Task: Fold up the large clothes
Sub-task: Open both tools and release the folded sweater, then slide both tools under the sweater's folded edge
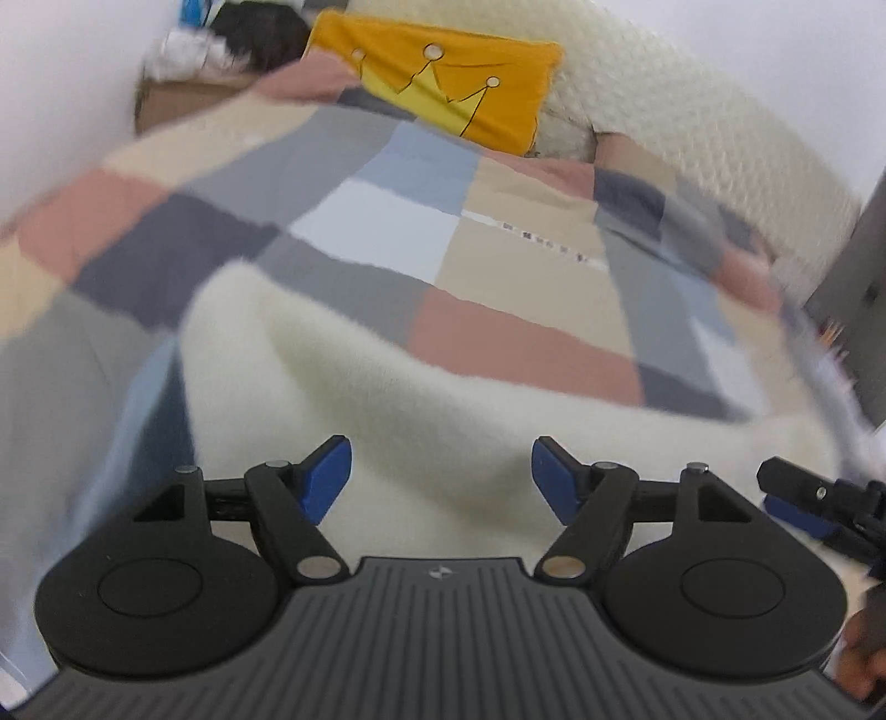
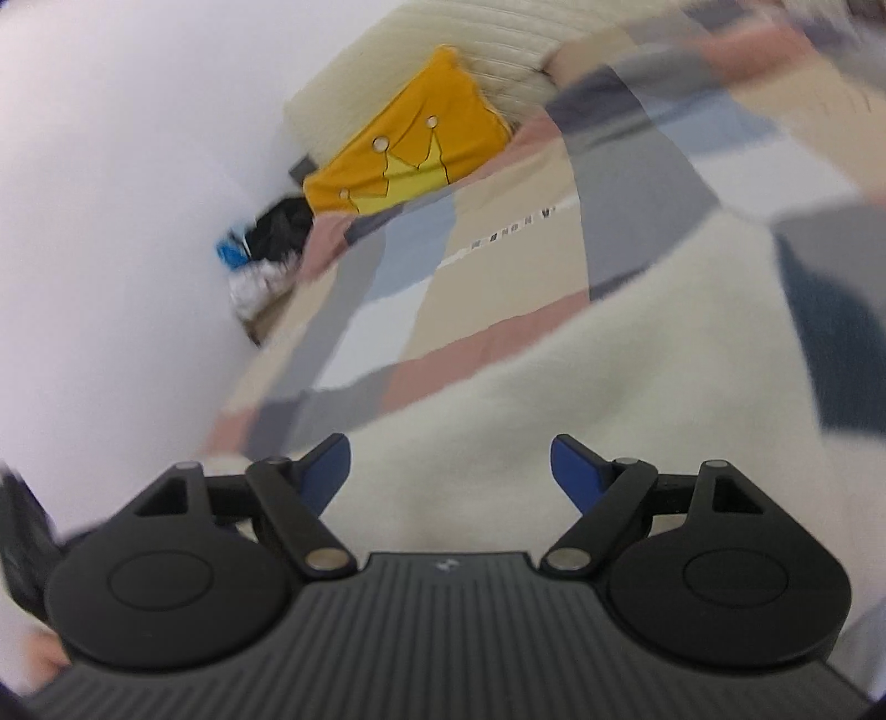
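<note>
A cream fleecy garment (image 1: 387, 387) lies spread on a patchwork bedspread (image 1: 354, 183), blurred in both wrist views. My left gripper (image 1: 440, 476) hovers over its near part with the blue pads wide apart and nothing between them. In the right wrist view the same cream garment (image 2: 581, 387) fills the lower middle. My right gripper (image 2: 449, 473) stands open above it, its jaws empty. The right gripper's black fingers with a blue pad (image 1: 797, 498) show at the right edge of the left wrist view, close beside my left gripper.
A yellow pillow with a crown drawing (image 1: 443, 83) leans on a cream quilted headboard (image 1: 692, 111) at the far end. A white wall (image 2: 111, 194) runs along one side of the bed. Dark and white clutter (image 1: 221, 44) sits in the far corner. A dark cabinet (image 1: 853, 310) stands right.
</note>
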Available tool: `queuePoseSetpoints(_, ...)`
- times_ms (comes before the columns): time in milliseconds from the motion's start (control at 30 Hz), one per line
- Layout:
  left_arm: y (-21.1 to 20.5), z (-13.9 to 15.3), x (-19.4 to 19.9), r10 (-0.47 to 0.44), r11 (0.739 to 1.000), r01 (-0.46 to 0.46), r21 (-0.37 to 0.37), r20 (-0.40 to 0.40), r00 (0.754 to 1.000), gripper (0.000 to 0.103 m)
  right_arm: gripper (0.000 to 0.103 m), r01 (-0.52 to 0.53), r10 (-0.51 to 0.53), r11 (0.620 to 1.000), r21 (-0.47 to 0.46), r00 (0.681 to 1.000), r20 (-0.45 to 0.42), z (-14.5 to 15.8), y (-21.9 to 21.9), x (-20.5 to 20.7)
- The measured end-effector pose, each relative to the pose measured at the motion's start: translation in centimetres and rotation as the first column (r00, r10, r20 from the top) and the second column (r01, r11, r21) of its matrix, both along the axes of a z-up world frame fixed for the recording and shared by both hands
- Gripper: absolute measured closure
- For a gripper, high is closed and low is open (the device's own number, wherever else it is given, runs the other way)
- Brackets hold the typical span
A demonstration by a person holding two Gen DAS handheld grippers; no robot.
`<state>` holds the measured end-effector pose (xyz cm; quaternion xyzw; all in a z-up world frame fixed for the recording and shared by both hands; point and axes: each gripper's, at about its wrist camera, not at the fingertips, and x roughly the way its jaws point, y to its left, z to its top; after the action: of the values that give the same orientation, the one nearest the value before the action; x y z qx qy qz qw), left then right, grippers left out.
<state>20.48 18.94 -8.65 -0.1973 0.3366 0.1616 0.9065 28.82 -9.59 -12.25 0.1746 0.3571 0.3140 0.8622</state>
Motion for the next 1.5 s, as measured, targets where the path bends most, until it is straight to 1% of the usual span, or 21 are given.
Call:
queuePoseSetpoints(67, -0.2, -0.7, 0.7, 0.003, 1.0, -0.003, 0.017, -0.012, 1.0, 0.027, 0.033, -0.011, 0.014, 0.997, -0.079, 0.999, 0.043, -0.2, 0.7, 0.3)
queuePoseSetpoints(100, -0.1, -1.0, 0.8, 0.003, 1.0, -0.003, 0.022, -0.01, 1.0, 0.026, 0.038, -0.015, 0.02, 0.995, -0.103, 0.999, 0.048, -0.4, 0.9, 0.6)
queuePoseSetpoints(200, 0.7, -2.0, 1.7, 0.02, 1.0, -0.02, 0.02, 0.0, 1.0, 0.024, 0.044, -0.018, 0.028, 0.988, -0.156, 0.998, 0.065, -1.2, 1.2, 1.6)
queuePoseSetpoints(267, 1.6, -2.6, 2.1, 0.037, 0.999, -0.037, 0.006, 0.009, 0.999, 0.024, 0.044, 0.011, 0.011, 0.981, -0.194, 0.994, 0.112, -1.4, 1.3, 1.9)
queuePoseSetpoints(333, 2.2, -3.0, 2.6, 0.053, 0.999, -0.053, -0.005, 0.013, 0.998, 0.024, 0.044, 0.064, -0.023, 0.967, -0.248, 0.986, 0.167, -1.5, 1.6, 2.5)
queuePoseSetpoints(400, 2.7, -3.4, 3.2, 0.063, 0.998, -0.063, -0.008, 0.015, 0.998, 0.023, 0.045, 0.104, -0.056, 0.958, -0.265, 0.981, 0.184, -2.0, 1.3, 3.4)
queuePoseSetpoints(567, 3.4, -3.7, 3.8, 0.08, 0.997, -0.08, 0.001, 0.02, 0.997, 0.023, 0.045, 0.214, -0.173, 0.942, -0.259, 0.97, 0.171, -3.4, -0.6, 5.1)
queuePoseSetpoints(633, 3.5, -4.2, 4.4, 0.071, 0.997, -0.071, 0.024, 0.004, 0.997, 0.023, 0.046, 0.226, -0.194, 0.946, -0.234, 0.969, 0.151, -4.3, -0.9, 5.6)
queuePoseSetpoints(700, 3.7, -5.1, 5.3, 0.061, 0.997, -0.06, 0.042, -0.035, 0.998, 0.023, 0.046, 0.216, -0.196, 0.947, -0.238, 0.975, 0.104, -5.7, -0.7, 6.6)
queuePoseSetpoints(833, 3.6, -5.3, 5.6, 0.049, 0.997, -0.046, 0.065, -0.046, 0.998, 0.023, 0.046, 0.211, -0.198, 0.954, -0.213, 0.977, 0.083, -6.7, -0.7, 7.2)
queuePoseSetpoints(933, 3.4, -5.2, 5.4, 0.051, 0.996, -0.048, 0.071, -0.05, 0.997, 0.023, 0.046, 0.212, -0.198, 0.954, -0.214, 0.977, 0.085, -6.5, -0.7, 7.0)
queuePoseSetpoints(1133, 2.4, -3.7, 4.1, 0.058, 0.996, -0.054, 0.075, -0.046, 0.997, 0.024, 0.045, 0.243, -0.237, 0.954, -0.175, 0.97, 0.053, -5.5, -1.2, 5.9)
queuePoseSetpoints(1233, 1.7, -2.8, 2.8, 0.056, 0.996, -0.055, 0.064, -0.027, 0.998, 0.024, 0.045, 0.251, -0.246, 0.954, -0.166, 0.968, 0.052, -4.4, -1.4, 4.5)
queuePoseSetpoints(1300, 1.0, -2.1, 1.8, 0.057, 0.996, -0.055, 0.072, -0.018, 0.998, 0.024, 0.042, 0.251, -0.247, 0.957, -0.146, 0.968, 0.047, -3.9, -1.7, 3.2)
queuePoseSetpoints(1400, -0.1, -1.1, 0.1, 0.056, 0.996, -0.056, 0.076, 0.006, 0.998, 0.024, 0.042, 0.251, -0.247, 0.96, -0.127, 0.968, 0.048, -2.9, -2.0, 1.3)
queuePoseSetpoints(1500, -1.5, -0.1, -1.6, 0.049, 0.997, -0.05, 0.06, 0.026, 0.998, 0.024, 0.041, 0.227, -0.227, 0.971, -0.072, 0.974, 0.013, -1.9, -2.1, -0.4)
